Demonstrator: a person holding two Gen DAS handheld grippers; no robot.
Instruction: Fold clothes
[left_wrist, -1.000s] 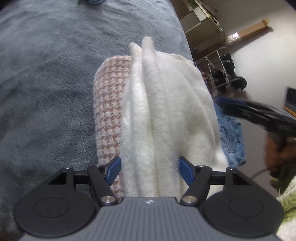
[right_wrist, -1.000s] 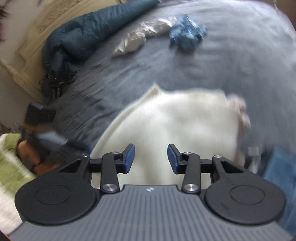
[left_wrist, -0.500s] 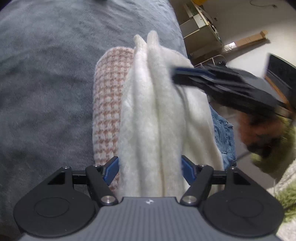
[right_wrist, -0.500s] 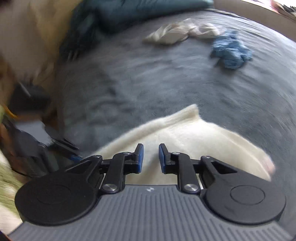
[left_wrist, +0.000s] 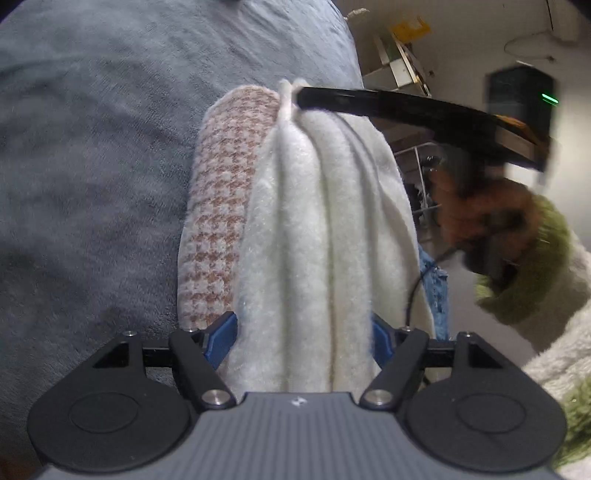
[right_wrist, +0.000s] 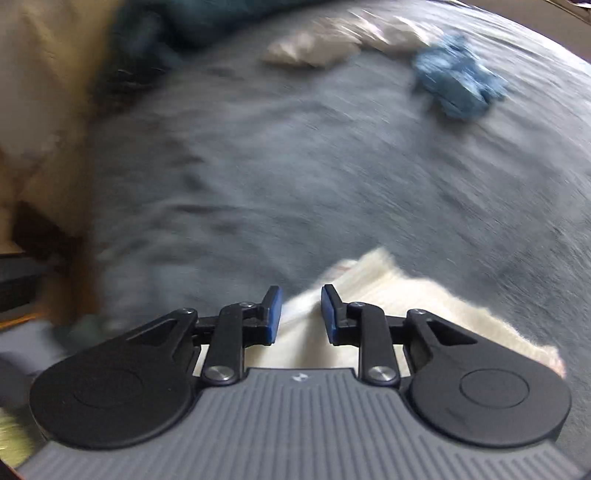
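- Blue pads (left_wrist: 221, 338) of the left gripper (left_wrist: 303, 338) press on either side of a thick bunch of white fleece garment (left_wrist: 317, 236); the jaws stand wide but are filled by the cloth, so the left gripper is grasping it.
- Fleece runs forward from those fingers in several long ridges, folded lengthwise, with a brown-and-cream houndstooth side (left_wrist: 221, 206) showing along its left flank.
- Far end of the bunch meets the dark tip of the right gripper (left_wrist: 306, 99), which reaches in from the right and touches the garment's far corner.
- Right wrist view: the right gripper (right_wrist: 301, 314) has its blue pads (right_wrist: 274, 314) a narrow gap apart, and a white fold of the garment (right_wrist: 388, 295) rises into that gap; the view is blurred, so I cannot tell whether the pads actually clamp the cloth.
- Hand (left_wrist: 484, 218) holding the right gripper shows at the right of the left wrist view, with a green cuff (left_wrist: 532, 266) and a white fluffy sleeve (left_wrist: 561, 332) behind it.
- Garment lies over a grey-blue bedspread (left_wrist: 92, 166), near its right edge in the left wrist view, with blue denim (left_wrist: 434, 280) just beyond that edge.
- Farther up the bedspread (right_wrist: 295, 166), towards its far edge, sit a crumpled blue cloth (right_wrist: 454, 85) and a pale cloth (right_wrist: 332, 44), close to each other and well apart from the garment.
- Shelving (left_wrist: 399, 66) stands against the wall past the bed's far right corner.
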